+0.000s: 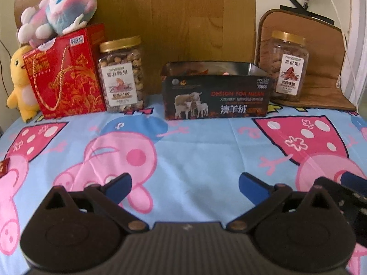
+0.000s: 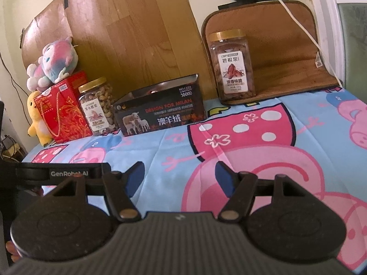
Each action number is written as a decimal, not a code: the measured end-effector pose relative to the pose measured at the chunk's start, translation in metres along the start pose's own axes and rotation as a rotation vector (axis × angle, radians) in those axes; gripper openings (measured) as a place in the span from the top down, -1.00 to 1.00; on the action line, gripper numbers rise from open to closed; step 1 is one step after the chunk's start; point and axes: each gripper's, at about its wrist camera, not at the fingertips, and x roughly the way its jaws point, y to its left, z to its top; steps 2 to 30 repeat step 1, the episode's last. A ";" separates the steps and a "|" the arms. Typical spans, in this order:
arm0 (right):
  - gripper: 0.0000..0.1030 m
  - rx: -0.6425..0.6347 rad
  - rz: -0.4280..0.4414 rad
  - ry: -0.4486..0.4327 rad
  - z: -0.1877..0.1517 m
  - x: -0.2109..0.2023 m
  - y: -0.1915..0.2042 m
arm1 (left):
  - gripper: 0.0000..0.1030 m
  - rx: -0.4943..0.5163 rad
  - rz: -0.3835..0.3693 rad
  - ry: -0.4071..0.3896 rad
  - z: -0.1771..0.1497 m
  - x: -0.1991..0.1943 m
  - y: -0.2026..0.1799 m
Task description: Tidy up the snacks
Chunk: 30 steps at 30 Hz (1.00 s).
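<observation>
Right wrist view: right claw [image 2: 180,178] wide, empty; left claw [image 1: 184,184] likewise. Approach step. Gold-lidded clear plastic nut jar [image 2: 232,67] stands beyond, apparently bound for black open cardboard box [image 2: 160,112].

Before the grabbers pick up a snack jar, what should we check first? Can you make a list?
1. Left gripper open with nothing in it: ok.
2. Right gripper open with nothing in it: ok.
3. Cashew jar upright with its gold lid on, beside the red box: ok.
4. Pecan jar upright, lid on, standing on the brown mat: ok.
5. Black box open at the top, ready to take jars: ok. How much room is inside: cannot tell.
6. Cloth between the grippers and the jars free of things in the way: ok.
</observation>
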 end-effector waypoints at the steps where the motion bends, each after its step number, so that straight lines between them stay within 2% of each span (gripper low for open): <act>1: -0.37 0.000 -0.001 0.003 0.000 0.001 0.000 | -1.00 0.006 0.005 -0.014 0.001 0.000 -0.001; 30: -0.37 0.000 -0.001 0.003 0.000 0.001 0.000 | -1.00 0.006 0.005 -0.014 0.001 0.000 -0.001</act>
